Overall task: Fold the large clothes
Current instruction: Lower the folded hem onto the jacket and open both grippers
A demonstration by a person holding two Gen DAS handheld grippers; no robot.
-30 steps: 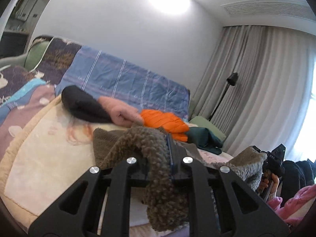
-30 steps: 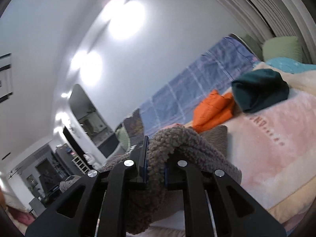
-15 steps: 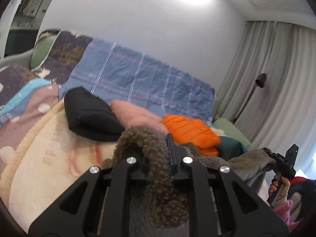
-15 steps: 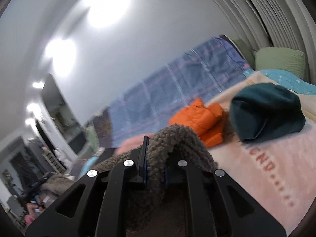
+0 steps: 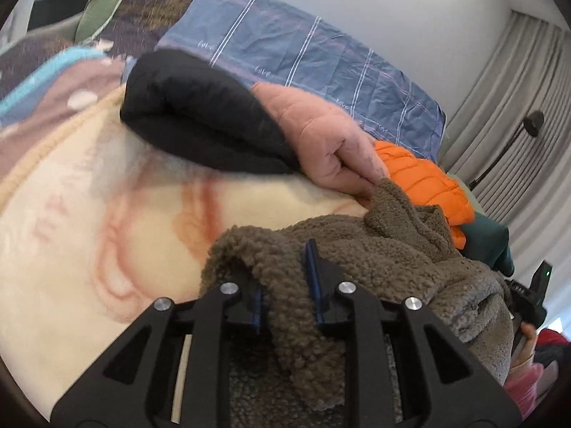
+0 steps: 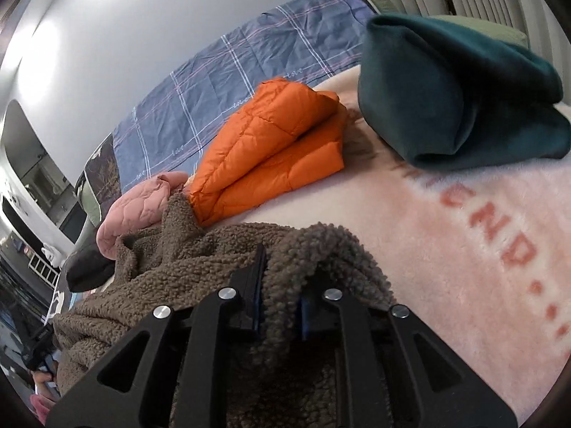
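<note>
A brown fleece garment [image 5: 385, 249] lies spread on the bed blanket; it also shows in the right wrist view [image 6: 178, 260]. My left gripper [image 5: 283, 285] is shut on a bunched edge of the fleece. My right gripper [image 6: 278, 292] is shut on another edge of the same fleece. The far end of the fleece touches the pink and orange jackets. The right gripper [image 5: 531, 296] shows at the right edge of the left wrist view, holding the fleece.
Folded clothes lie in a row at the back of the bed: a black one [image 5: 200, 117], a pink jacket [image 5: 321, 135], an orange jacket [image 6: 274, 135] and a dark green one [image 6: 456, 96]. A blue plaid sheet [image 5: 303, 50] covers the headboard. Curtains [image 5: 528, 107] hang at right.
Both grippers have lowered and moved forward with the fleece, laying it down on the blanket close to the folded clothes. Both stay shut on it.
</note>
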